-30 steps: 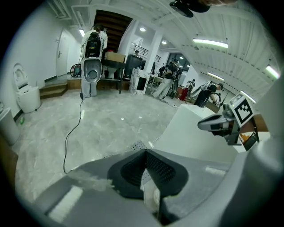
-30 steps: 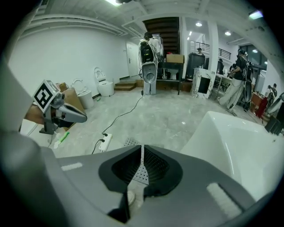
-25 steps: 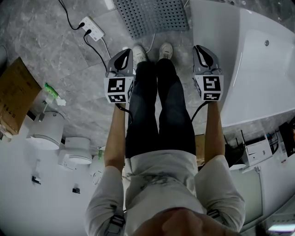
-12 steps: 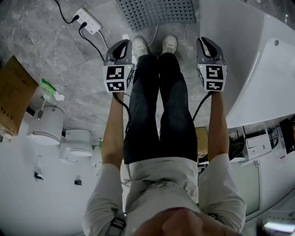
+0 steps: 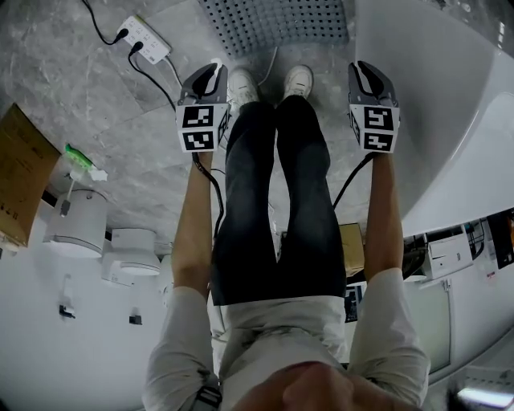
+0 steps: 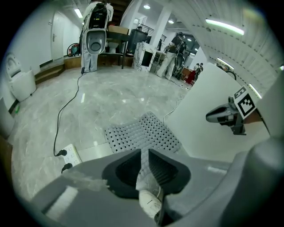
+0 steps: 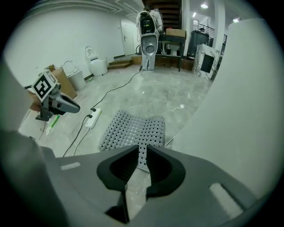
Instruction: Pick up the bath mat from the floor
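The bath mat [image 5: 273, 24] is a grey mat full of holes, lying flat on the marble floor ahead of the person's shoes [image 5: 241, 80]. In the left gripper view the mat [image 6: 142, 135] lies just beyond the jaw tips, and the mat [image 7: 133, 128] shows the same way in the right gripper view. My left gripper [image 5: 214, 67] hangs above the floor left of the legs, and my right gripper [image 5: 360, 67] hangs to their right. Both point steeply down, short of the mat. The jaws of the left gripper [image 6: 144, 153] and right gripper [image 7: 142, 148] have just been opening to a narrow gap with nothing between them.
A white bathtub [image 5: 450, 104] rises close on the right. A power strip [image 5: 143, 40] with black cables lies left of the mat. A cardboard box [image 5: 20, 177] and white fixtures [image 5: 76, 225] stand at the far left. A thin cable runs by the mat's right corner.
Both grippers have sunk toward the floor and now sit nearer the mat's near edge. The mat has not moved.
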The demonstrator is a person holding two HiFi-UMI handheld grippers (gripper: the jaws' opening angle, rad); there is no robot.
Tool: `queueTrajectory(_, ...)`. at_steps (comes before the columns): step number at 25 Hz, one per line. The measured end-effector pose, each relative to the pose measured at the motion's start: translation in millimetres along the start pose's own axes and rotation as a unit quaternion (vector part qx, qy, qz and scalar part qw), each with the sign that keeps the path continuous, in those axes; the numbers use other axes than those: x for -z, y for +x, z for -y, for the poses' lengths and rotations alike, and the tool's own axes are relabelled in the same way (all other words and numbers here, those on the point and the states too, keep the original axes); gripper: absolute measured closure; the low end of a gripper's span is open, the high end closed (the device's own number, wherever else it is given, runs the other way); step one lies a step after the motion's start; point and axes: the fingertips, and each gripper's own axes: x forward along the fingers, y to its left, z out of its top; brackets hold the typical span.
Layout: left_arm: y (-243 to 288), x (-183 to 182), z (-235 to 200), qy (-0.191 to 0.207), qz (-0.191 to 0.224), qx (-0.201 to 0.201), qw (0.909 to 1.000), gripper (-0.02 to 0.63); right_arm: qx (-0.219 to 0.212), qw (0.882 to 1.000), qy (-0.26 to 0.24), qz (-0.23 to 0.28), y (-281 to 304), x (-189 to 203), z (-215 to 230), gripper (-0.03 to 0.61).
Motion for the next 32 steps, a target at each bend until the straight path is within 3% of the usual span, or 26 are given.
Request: queueTrajectory(32,141.1,112.0,-56.2,-0.032,-0.051,-0.038,0.9975,0.469,0.013,0.998,-0.014,-0.054,153.9,110.0,29.1,0.425)
